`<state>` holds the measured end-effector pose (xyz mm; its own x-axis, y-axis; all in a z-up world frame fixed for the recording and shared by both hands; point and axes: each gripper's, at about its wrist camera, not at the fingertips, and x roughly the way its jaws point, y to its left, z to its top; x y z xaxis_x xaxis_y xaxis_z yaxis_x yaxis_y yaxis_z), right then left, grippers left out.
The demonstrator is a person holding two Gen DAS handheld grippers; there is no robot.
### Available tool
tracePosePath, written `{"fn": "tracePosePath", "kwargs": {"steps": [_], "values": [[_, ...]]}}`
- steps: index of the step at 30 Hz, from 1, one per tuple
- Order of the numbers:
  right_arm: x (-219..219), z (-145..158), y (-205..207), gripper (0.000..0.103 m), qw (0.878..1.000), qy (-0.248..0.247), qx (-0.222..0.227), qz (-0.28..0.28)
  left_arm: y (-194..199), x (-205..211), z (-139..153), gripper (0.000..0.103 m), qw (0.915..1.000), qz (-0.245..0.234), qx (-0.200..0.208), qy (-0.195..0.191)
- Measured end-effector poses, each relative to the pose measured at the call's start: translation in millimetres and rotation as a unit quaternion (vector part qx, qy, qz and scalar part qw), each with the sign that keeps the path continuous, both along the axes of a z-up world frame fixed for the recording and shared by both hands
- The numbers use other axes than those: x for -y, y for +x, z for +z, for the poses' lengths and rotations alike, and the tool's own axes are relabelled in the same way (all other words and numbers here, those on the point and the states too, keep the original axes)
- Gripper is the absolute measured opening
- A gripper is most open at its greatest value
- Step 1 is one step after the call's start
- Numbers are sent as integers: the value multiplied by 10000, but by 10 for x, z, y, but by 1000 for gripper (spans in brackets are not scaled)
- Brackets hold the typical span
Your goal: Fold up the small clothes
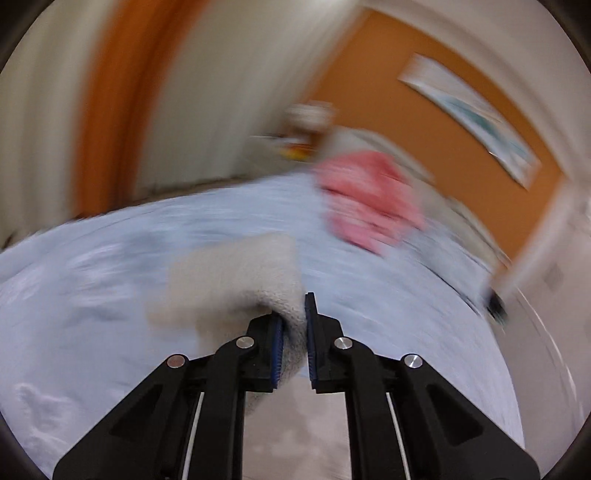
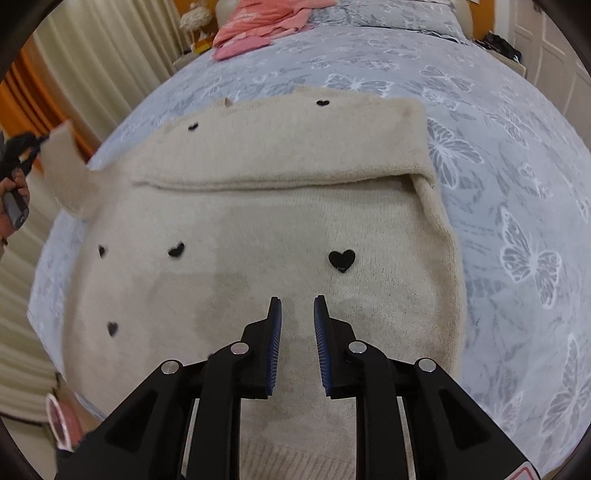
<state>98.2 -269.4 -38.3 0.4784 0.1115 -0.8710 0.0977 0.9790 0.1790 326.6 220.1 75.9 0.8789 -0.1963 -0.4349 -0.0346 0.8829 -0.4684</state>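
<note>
The right gripper (image 2: 297,325) hovers low over the near part of a cream sweater (image 2: 258,229) dotted with black hearts, its jaws apart with nothing between them. The sweater lies spread on a bed (image 2: 517,184) covered in a pale blue butterfly-print sheet, its right sleeve folded across the chest in a flat band. At the sweater's far left, the left sleeve (image 2: 62,166) is lifted off the bed toward the left gripper (image 2: 14,158), seen only at the picture's edge. In the left wrist view, heavily blurred, the left gripper (image 1: 294,325) has its jaws clamped on a cream fold of that sleeve (image 1: 229,280), raised above the blue sheet. Farther up the bed lies a pile of pink clothes (image 2: 258,26), and beyond it cream curtains (image 2: 110,48) and an orange wall (image 1: 424,110).
</note>
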Motion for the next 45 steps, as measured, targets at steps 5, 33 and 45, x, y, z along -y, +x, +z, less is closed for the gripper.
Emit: {"fn": "tracePosePath", "kwargs": {"steps": [5, 33, 45], "values": [[245, 57, -57, 18, 9994, 156, 100, -299, -368, 1587, -65, 10, 9859, -1673, 44, -30], [-1318, -285, 2504, 46, 9926, -698, -238, 969, -611, 739, -1608, 90, 9692, 557, -1814, -1570], [774, -226, 1641, 9, 9898, 1089, 269, -876, -455, 739, -1746, 91, 9707, 465, -1911, -1383]]}}
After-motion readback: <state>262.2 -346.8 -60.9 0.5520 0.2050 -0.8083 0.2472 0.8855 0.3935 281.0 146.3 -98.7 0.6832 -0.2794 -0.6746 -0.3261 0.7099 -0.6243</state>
